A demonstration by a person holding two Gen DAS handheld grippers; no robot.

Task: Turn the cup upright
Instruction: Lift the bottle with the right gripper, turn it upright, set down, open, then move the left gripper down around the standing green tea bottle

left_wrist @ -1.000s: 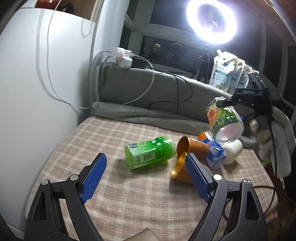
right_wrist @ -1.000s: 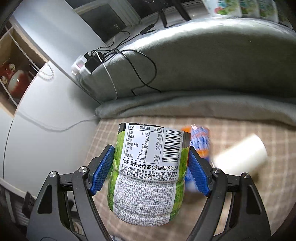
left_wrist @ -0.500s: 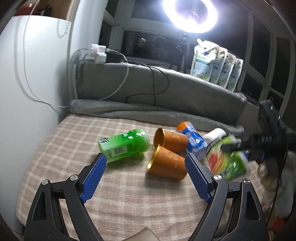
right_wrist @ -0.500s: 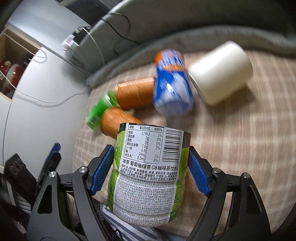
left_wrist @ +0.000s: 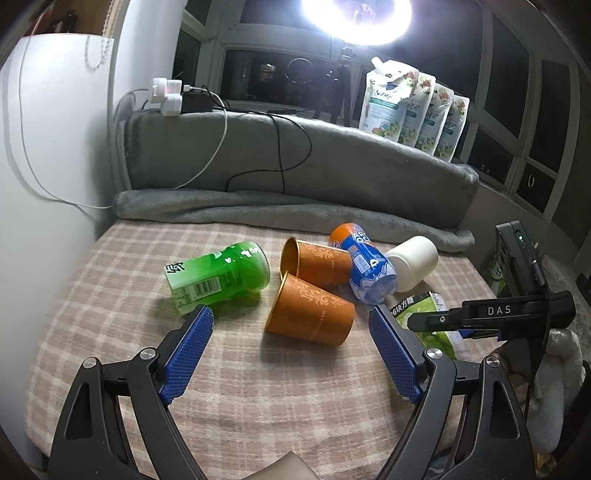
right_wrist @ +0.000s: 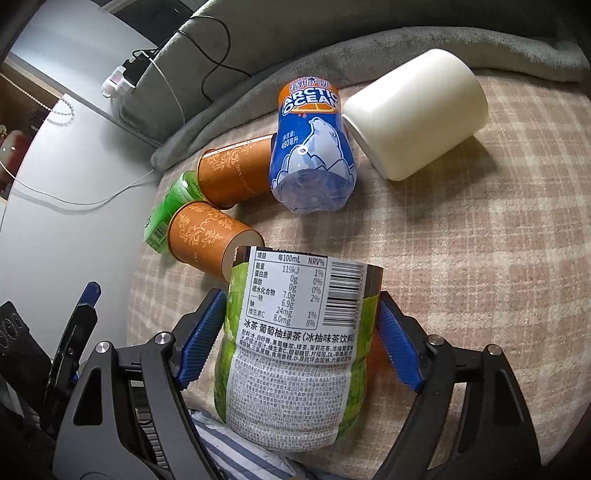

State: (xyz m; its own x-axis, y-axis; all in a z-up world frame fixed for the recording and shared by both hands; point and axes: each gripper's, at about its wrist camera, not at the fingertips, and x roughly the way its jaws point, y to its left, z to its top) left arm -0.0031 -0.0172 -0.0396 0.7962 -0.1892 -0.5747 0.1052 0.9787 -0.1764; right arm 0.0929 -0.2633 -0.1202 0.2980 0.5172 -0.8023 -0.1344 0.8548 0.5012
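Observation:
Several cups lie on their sides on the checked tablecloth (left_wrist: 110, 332): a green cup (left_wrist: 218, 277), two orange cups (left_wrist: 317, 258) (left_wrist: 310, 314), a blue Arctic Ocean cup (left_wrist: 369, 266) and a white cup (left_wrist: 413, 260). My left gripper (left_wrist: 290, 332) stands open just in front of the nearer orange cup, holding nothing. My right gripper (right_wrist: 300, 295) is shut on a green tea-label cup (right_wrist: 295, 350), held low over the table's right front part. In the left wrist view this cup (left_wrist: 428, 314) shows tilted beside the right gripper (left_wrist: 491, 317). Whether it touches the cloth I cannot tell.
A grey blanket roll (left_wrist: 258, 206) and grey padded back (left_wrist: 332, 155) with cables close off the far side. A white wall (left_wrist: 48, 147) stands on the left. Refill pouches (left_wrist: 413, 107) and a ring light (left_wrist: 354, 18) are behind. Striped fabric (right_wrist: 236, 454) lies under the right gripper.
My right gripper has carried the tea-label cup down from above the pile to low at the table's right front. The left gripper stayed open and turned slightly rightward.

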